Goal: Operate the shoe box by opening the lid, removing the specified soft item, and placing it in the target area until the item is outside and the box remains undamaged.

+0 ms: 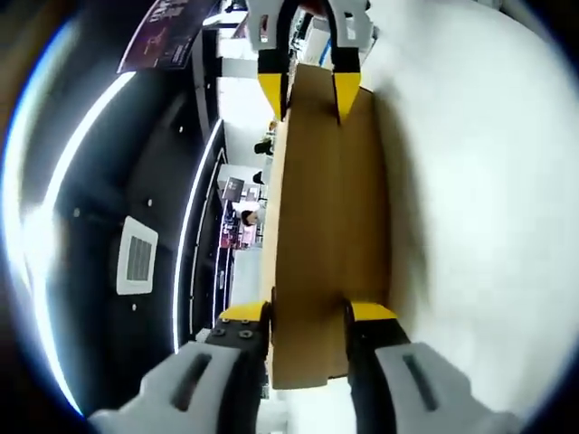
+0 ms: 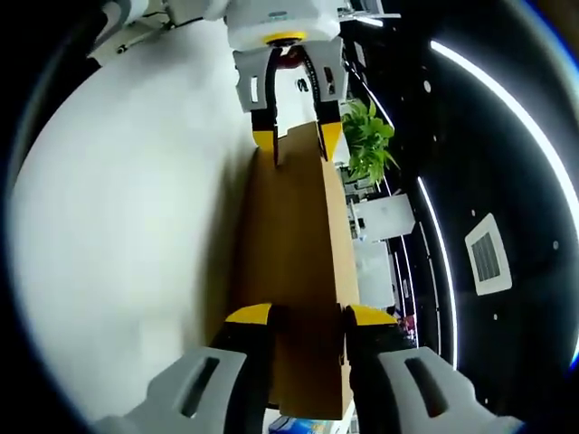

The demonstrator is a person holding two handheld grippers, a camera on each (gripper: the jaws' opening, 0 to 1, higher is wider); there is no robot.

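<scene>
L tongs [image 1: 308,318] & R tongs [image 2: 306,318] clamping box lid [image 1: 326,226]

Tan shoe box [image 1: 326,226]; yellow-tipped black tongs [image 1: 308,312]; white table [image 1: 488,226].

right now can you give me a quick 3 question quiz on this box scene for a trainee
1. True or false: both grippers clamp opposite ends of the same brown cardboard piece.
2. What does the cardboard lie over? A) white surface B) green cloth C) wooden floor
3. Name the green thing past the far gripper in the right gripper view.

Key:
1. True: left gripper at one end, right gripper at the other.
2. A, white surface.
3. A potted plant.
</scene>
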